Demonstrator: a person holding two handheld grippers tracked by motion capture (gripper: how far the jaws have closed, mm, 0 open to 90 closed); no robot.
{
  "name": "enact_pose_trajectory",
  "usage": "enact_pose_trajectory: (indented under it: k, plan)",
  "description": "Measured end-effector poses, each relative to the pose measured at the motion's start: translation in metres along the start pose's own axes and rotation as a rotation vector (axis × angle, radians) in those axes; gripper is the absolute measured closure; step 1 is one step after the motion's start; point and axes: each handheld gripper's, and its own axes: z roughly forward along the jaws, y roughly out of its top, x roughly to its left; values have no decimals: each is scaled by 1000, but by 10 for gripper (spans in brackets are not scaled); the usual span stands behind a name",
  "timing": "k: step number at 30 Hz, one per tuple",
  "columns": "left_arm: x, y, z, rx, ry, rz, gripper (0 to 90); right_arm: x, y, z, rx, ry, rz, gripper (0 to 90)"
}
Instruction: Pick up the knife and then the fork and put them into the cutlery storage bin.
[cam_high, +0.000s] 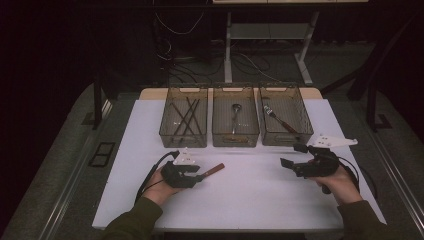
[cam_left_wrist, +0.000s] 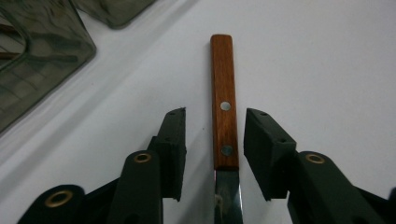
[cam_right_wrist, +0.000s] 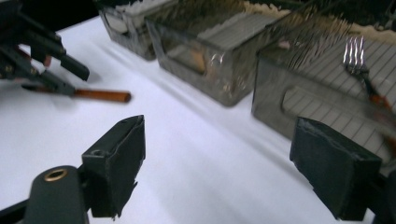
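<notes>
The knife (cam_left_wrist: 224, 102) has a brown wooden handle with two rivets and lies on the white counter (cam_high: 250, 190) between the left tongs (cam_left_wrist: 215, 140), which stand slightly apart from it, while the right tongs (cam_right_wrist: 224, 168) stand wide apart, empty.

Open white table (cam_high: 250, 190) between both hands, bare front strip, 3 bins (cam_high: 235, 122) walling the far edge, knife (cam_high: 212, 171) lying left of centre

Dim room, dark carpeted floor (cam_high: 60, 150), white-topped table (cam_high: 250, 200) lit from above, pale desk frame legs (cam_high: 227, 50) behind, loose cables (cam_high: 180, 55) on floor, black surrounds.
</notes>
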Motion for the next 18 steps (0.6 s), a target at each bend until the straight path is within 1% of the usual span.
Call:
enact_pose_trajectory:
  k: [5, 7, 8, 10, 13, 16, 18]
  plan:
    - [-3, 0, 3, 27, -2, 20, 666, 11, -17, 2, 11, 13, -12, 184]
    - [-3, -1, 3, 25, -4, 26, 685, 17, -23, 3, 15, 16, -15, 184]
    - [-4, -1, 3, 23, -7, 26, 702, 20, -26, 3, 20, 24, -15, 182]
    - [-5, -2, 3, 19, -9, 31, 727, 25, -31, 4, 28, 47, -29, 145]
    - [-6, -2, 3, 17, -12, 38, 757, 31, -38, 5, 37, 59, -34, 145]
    - [-6, -2, 3, 19, -9, 57, 764, 36, -43, 6, 42, 72, -39, 145]
    - [-6, -2, 3, 18, -9, 62, 768, 38, -46, 6, 50, 72, -42, 144]
